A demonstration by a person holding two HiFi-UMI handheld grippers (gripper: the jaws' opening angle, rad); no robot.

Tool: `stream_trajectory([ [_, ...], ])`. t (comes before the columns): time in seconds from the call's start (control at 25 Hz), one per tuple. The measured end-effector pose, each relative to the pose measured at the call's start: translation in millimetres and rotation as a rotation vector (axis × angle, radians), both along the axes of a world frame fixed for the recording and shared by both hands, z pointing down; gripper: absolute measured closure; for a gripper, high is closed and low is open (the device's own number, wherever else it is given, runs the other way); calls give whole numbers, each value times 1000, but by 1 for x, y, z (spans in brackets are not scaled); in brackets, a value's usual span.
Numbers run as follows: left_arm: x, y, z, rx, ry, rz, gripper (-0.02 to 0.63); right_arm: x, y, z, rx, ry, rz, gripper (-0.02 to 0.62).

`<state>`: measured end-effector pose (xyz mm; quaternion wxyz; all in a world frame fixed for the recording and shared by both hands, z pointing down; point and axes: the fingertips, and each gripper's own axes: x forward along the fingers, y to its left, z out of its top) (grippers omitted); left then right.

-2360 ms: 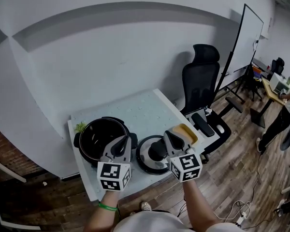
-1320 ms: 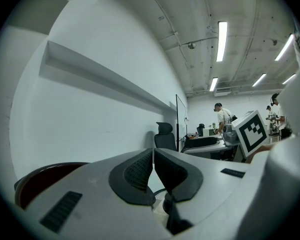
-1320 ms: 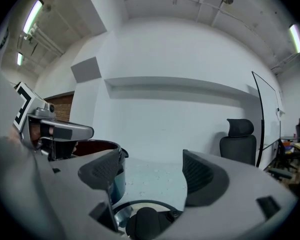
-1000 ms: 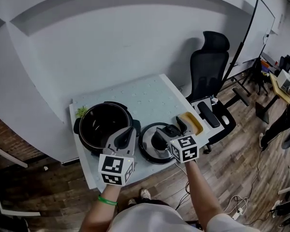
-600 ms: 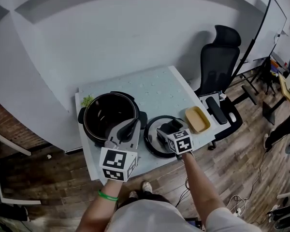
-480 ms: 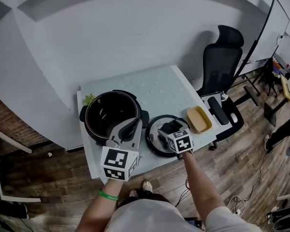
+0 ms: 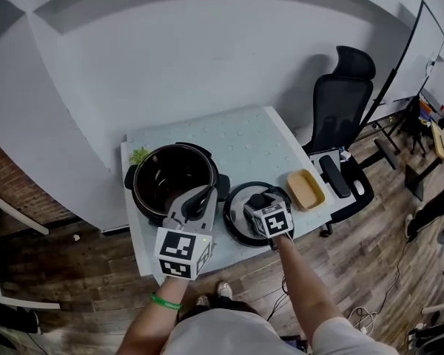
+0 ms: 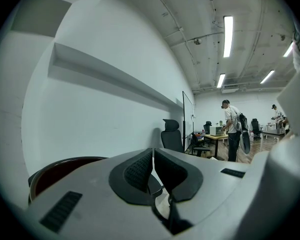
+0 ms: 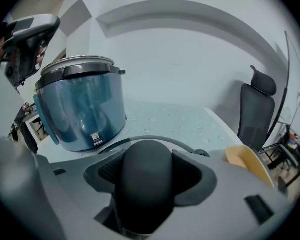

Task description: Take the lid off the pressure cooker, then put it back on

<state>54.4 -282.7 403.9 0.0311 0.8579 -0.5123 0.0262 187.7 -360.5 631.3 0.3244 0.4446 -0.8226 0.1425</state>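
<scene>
Left of centre in the head view, the open pot [image 7: 172, 181] stands on the table [image 7: 237, 143]. The left gripper [image 7: 205, 196] hovers at its near rim, jaws pressed almost together, holding nothing. In the middle lies the lid [image 7: 233, 217]; the right gripper [image 7: 259, 200] clamps its knob [image 9: 146, 179]. A yellow tray [image 7: 305, 188] sits at the right.

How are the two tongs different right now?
The left tongs are pinched shut on nothing; the right tongs squeeze the black knob of the lid. The left tongs hang up by the open cooker; the right tongs are down at the lid lying on the table. Both are grey.
</scene>
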Motion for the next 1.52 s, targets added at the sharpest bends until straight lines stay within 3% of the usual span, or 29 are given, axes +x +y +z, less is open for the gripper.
stream_trajectory([
  [0.4,-5,2,-11,17,0,-8,584,2,-2,-6,-15,-37,37,322],
  [0.96,-20,3,-36,59,4,-25,584,15,-23,-98,66,11,5,322],
  [1.24,-23,2,-44,65,2,-11,584,36,-21,-144,78,-3,50,322],
  [1.52,-28,1,-45,52,4,-12,584,31,-19,-196,110,-39,40,322],
])
